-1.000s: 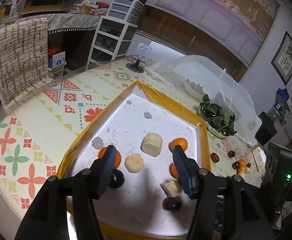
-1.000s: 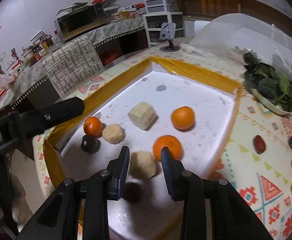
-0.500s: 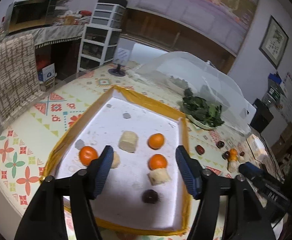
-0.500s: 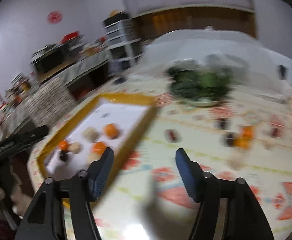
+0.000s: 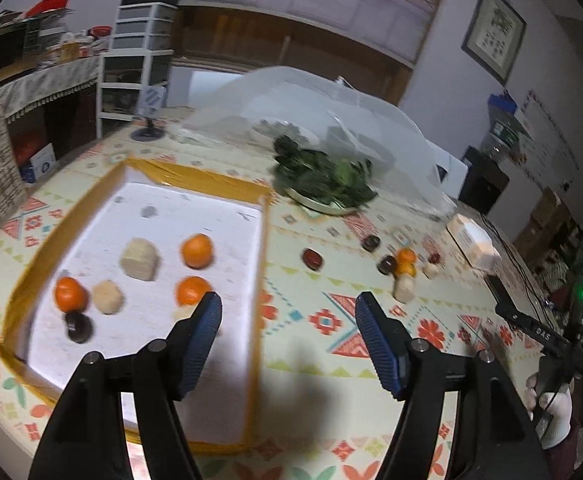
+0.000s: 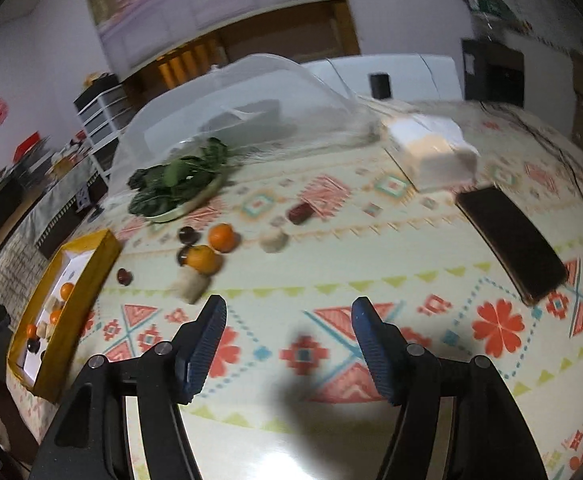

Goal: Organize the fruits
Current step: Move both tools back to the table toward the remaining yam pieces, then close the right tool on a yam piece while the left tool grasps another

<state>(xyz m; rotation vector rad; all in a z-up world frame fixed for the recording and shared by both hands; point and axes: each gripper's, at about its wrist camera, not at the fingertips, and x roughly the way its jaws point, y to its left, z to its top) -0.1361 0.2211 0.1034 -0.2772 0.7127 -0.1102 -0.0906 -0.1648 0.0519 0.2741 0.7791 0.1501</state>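
Between picks: both grippers are hovering empty, jaws wide.

The right gripper (image 6: 287,340) is facing the loose fruit (image 6: 201,258) on the table (image 6: 431,280), well apart from it; next it needs to descend over one piece. The left gripper (image 5: 287,336) is hanging over the tray (image 5: 257,280) edge, sorted fruit (image 5: 197,250) lying inside.

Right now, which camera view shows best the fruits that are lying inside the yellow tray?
The left wrist view: the yellow tray lies close, seen from above, so the oranges, pale pieces and a dark fruit inside are distinct. The right wrist view shows the same tray only small and slanted at its left edge, its wall hiding part of the contents.
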